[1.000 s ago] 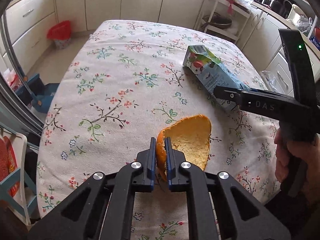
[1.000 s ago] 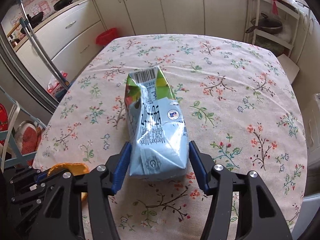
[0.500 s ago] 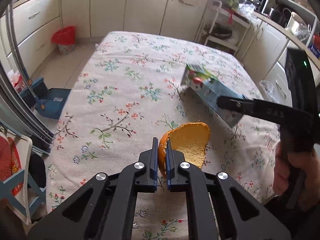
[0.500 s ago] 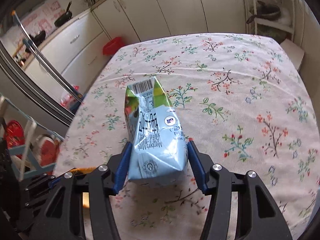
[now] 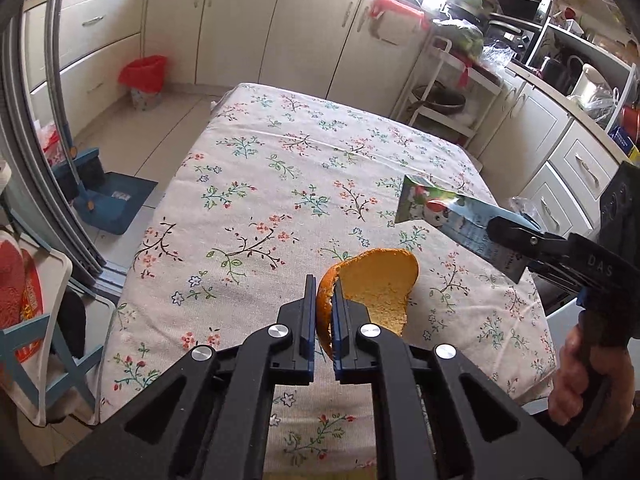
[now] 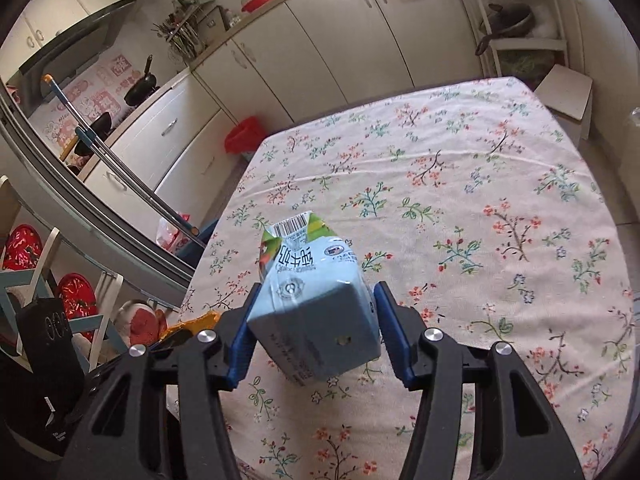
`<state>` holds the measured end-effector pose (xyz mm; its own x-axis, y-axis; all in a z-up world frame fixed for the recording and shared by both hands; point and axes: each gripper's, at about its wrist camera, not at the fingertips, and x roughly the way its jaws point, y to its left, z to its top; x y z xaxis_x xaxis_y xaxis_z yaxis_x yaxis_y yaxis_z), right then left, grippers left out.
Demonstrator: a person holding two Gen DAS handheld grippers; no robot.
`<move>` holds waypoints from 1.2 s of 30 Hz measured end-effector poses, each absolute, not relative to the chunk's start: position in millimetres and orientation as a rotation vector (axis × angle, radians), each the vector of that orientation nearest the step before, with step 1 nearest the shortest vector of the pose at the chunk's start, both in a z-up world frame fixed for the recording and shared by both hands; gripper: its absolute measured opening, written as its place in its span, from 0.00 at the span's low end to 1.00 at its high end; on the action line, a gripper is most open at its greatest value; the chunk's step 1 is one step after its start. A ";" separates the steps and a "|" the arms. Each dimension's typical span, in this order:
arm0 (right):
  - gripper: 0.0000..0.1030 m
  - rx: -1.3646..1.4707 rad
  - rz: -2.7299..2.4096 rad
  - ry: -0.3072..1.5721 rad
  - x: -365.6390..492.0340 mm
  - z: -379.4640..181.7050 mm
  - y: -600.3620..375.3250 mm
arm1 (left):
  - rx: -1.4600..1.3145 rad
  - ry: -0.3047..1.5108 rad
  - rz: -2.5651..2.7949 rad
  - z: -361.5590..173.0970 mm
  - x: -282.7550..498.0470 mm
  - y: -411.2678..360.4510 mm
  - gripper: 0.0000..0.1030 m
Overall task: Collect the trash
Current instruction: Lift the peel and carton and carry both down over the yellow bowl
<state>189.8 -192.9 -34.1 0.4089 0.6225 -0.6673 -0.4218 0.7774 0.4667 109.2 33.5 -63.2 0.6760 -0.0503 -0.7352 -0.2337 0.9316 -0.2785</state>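
right, your left gripper (image 5: 322, 308) has its jaws pinched tight on the orange peel (image 5: 376, 292), gripping it by its curled rim, and the peel hangs clear above the floral tablecloth (image 5: 280, 200) with its pale inside facing right. over on the other side, your right gripper (image 6: 314, 330) is clamped on the milk carton (image 6: 312, 300), blue pads pressed to both side walls near its flat base, gabled top pointing away from you. the carton is off the cloth too, tilted nose-down, as the left wrist view shows (image 5: 452, 220).

the two loads sit well apart, peel low and centre, carton up to the right, nothing touching between them. your right hand (image 5: 580, 372) wraps the handle out past the table's right edge.

the tabletop ahead is open cloth all the way to the far edge. left of the table, the floor drops away to a blue dustpan and brush (image 5: 100, 196) leaning near the steel rails, and a red-lined bin (image 5: 144, 80) stands against the cabinets at the back left. on the right, a white wire rack (image 5: 444, 92) crowds the far corner, and the drawers sit close to the right edge, so that side is tight.
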 end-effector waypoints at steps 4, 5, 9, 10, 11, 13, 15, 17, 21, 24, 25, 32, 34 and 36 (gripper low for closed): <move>0.53 0.250 0.669 0.908 175.3 -29.4 -200.8 | -0.366 0.795 0.108 -54.5 100.2 33.5 0.06; 0.53 0.250 0.669 0.903 173.1 -29.1 -202.0 | -0.365 0.789 0.108 -53.2 98.2 32.9 0.06; 0.53 0.232 0.673 0.875 157.5 -25.5 -205.2 | -0.357 0.779 0.107 -50.2 90.7 28.2 0.06; 0.53 0.225 0.671 0.864 153.6 -24.0 -206.6 | -0.355 0.779 0.106 -50.3 88.7 26.5 0.06; 0.53 0.219 0.669 0.854 149.1 -22.5 -207.8 | -0.354 0.779 0.105 -50.4 87.2 25.4 0.06; 0.53 0.221 0.667 0.843 143.2 -20.9 -211.1 | -0.348 0.778 0.102 -50.1 82.2 21.7 0.06; 0.53 0.228 0.664 0.839 138.9 -20.7 -216.4 | -0.337 0.776 0.102 -49.7 76.7 18.6 0.06; 0.53 0.239 0.662 0.839 133.4 -20.9 -222.0 | -0.335 0.775 0.102 -49.4 70.5 15.9 0.06; 0.53 0.255 0.659 0.838 121.9 -21.4 -231.7 | -0.333 0.773 0.106 -48.4 57.6 13.1 0.06; 0.53 0.264 0.663 0.835 110.9 -22.6 -238.1 | -0.329 0.771 0.112 -48.3 43.0 8.6 0.06; 0.53 0.267 0.664 0.834 107.7 -23.1 -240.0 | -0.328 0.772 0.114 -48.6 37.0 7.0 0.06; 0.53 0.315 0.668 0.853 81.3 -32.6 -256.6 | -0.331 0.777 0.125 -50.4 8.4 3.4 0.06; 0.53 0.318 0.671 0.854 74.7 -34.4 -259.1 | -0.330 0.780 0.123 -51.9 2.6 2.0 0.06; 0.53 0.319 0.677 0.860 67.8 -36.3 -260.6 | -0.326 0.784 0.122 -53.0 -4.0 -0.7 0.06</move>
